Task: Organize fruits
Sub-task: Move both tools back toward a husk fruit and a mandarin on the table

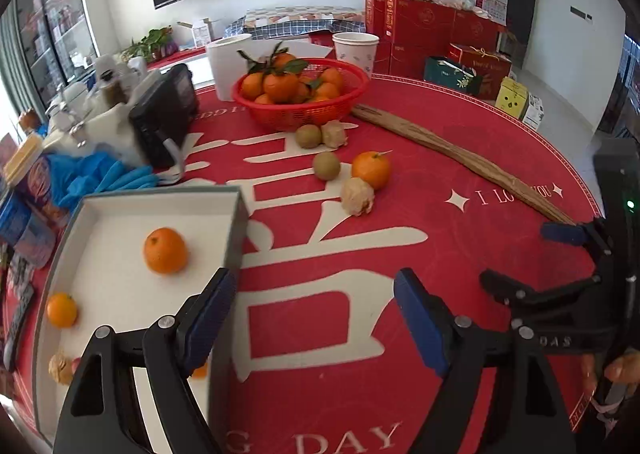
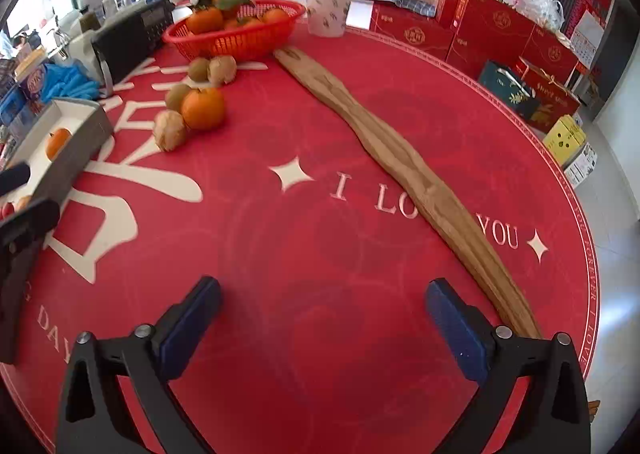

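A white open box (image 1: pixel 120 206) at the left holds two oranges (image 1: pixel 165 250) and a tan wrinkled fruit (image 1: pixel 60 368). On the red tablecloth lie an orange (image 1: pixel 371 169), two kiwis (image 1: pixel 326 165) and two tan wrinkled fruits (image 1: pixel 357 196); they also show in the right wrist view (image 2: pixel 203 108). A red basket (image 1: pixel 300 94) holds several oranges. My left gripper (image 1: pixel 314 324) is open and empty beside the box's right wall. My right gripper (image 2: pixel 323 324) is open and empty over bare cloth; it shows at the right of the left wrist view (image 1: pixel 524 258).
A long wooden stick (image 2: pixel 400 170) lies diagonally across the table. A black radio (image 1: pixel 164 114), blue gloves (image 1: pixel 100 178) and bottles crowd the left. A paper roll (image 1: pixel 228 62) and a paper cup (image 1: pixel 355 50) stand behind the basket. Red gift boxes (image 2: pixel 500 34) sit beyond the table.
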The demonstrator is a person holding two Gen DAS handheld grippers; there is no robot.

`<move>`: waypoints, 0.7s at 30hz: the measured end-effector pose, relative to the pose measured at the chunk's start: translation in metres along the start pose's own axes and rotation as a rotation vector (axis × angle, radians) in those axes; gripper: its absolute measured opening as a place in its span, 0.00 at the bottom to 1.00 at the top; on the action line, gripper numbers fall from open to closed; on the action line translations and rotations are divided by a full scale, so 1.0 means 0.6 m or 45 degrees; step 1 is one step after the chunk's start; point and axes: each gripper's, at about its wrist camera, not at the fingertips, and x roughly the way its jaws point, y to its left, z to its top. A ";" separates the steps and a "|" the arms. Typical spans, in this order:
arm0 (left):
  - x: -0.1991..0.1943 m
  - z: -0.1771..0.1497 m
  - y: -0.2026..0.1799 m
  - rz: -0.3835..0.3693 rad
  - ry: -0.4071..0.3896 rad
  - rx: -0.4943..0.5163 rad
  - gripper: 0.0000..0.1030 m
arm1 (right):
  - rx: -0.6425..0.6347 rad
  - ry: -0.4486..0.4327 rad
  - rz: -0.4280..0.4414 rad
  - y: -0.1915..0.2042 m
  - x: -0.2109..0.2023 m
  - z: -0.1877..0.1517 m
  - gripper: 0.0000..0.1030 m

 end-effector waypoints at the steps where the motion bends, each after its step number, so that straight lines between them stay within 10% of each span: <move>1: 0.015 0.013 -0.009 -0.017 0.021 -0.008 0.82 | 0.025 0.010 0.027 -0.008 0.000 -0.001 1.00; 14: 0.135 0.077 -0.050 0.008 0.084 -0.085 0.64 | 0.021 0.001 0.015 -0.010 -0.003 -0.009 1.00; 21: 0.128 0.071 -0.038 0.005 0.055 -0.094 0.22 | 0.034 -0.018 0.006 -0.009 -0.002 -0.007 1.00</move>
